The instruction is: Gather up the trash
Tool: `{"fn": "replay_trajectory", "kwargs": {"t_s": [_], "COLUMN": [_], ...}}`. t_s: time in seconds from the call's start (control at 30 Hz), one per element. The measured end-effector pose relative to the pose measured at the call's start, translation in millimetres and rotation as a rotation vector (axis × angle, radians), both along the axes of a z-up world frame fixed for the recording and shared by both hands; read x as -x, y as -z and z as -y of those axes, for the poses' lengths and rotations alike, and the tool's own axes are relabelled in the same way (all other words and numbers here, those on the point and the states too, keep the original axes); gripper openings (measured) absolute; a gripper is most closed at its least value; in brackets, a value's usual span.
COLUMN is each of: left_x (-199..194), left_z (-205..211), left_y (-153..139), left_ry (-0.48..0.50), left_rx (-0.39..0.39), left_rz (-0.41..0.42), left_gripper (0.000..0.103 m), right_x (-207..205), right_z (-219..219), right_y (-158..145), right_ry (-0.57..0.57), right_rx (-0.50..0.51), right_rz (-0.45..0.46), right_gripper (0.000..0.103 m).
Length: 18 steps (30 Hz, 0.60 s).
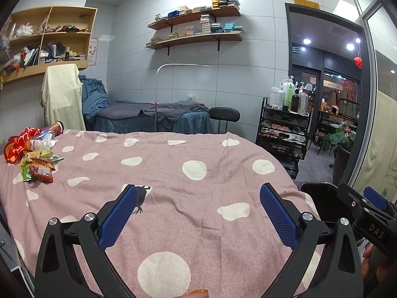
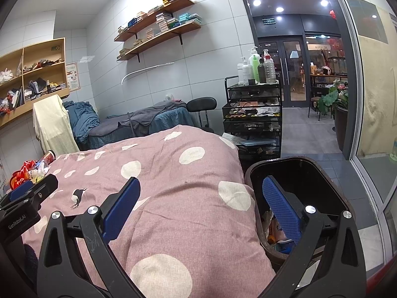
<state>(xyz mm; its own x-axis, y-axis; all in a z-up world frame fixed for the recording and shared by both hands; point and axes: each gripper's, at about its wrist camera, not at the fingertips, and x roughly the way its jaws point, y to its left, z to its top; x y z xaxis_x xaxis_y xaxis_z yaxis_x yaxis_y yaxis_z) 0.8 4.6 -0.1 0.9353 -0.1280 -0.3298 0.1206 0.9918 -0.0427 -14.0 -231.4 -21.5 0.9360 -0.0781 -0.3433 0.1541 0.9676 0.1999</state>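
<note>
Trash [image 1: 37, 159] sits heaped at far left of the spotted bedspread [image 1: 193, 198]: wrappers, a clear bottle, a red bag. Bin [image 2: 292, 173] stands off the bed's right edge, well apart. Left gripper [image 1: 198, 213] and right gripper [image 2: 202, 203] both spread wide, empty. Risks: bottle rolling away, slick wrappers slipping during the long carry.

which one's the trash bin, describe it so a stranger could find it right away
Start at the bed with the pink, white-spotted blanket. On the floor against its right side, before the black drawer cart, stands the dark oval plastic bin. It alone is open-topped, with wrappers inside.
</note>
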Motion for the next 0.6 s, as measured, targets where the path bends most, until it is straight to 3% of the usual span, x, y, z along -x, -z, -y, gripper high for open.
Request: {"fn": "replay_trajectory", "kwargs": {"t_s": [0.6], "left_x": [-0.8], "left_z": [2.8], "left_y": [2.7], "left_ry": [0.007], "left_rx": [0.001], "left_rz": [-0.001], "left_gripper": [0.098], "right_x": [0.2], "right_z": [-0.1], "right_y": [3.5], "right_ry": [0.005], "right_rx": [-0.007], "right_rz": [-0.008], "right_gripper": [0.097]}}
